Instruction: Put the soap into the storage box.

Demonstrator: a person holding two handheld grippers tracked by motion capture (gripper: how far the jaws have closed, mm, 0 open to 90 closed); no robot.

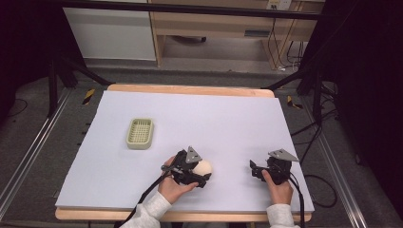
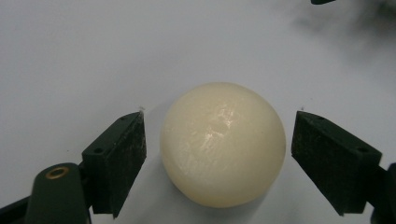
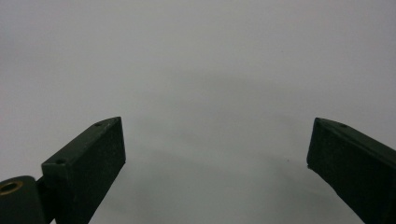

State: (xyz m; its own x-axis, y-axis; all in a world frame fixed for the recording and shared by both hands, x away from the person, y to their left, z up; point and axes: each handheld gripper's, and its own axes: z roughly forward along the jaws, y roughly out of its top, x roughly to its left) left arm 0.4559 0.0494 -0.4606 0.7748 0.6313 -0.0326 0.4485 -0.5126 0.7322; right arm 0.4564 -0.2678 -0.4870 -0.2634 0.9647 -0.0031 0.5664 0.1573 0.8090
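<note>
High view: my left gripper (image 1: 202, 173) sits at the near centre of the pale mat (image 1: 228, 118), my right gripper (image 1: 256, 170) well apart to its right. Left gripper view: my jaws stand wide on either side of the cream ball (image 2: 223, 143), a gap showing at each side, so it rests on the mat ungrasped. Right gripper view: jaws spread wide, holding nothing. A ribbed tray (image 1: 140, 133) lies farther back left.
</note>
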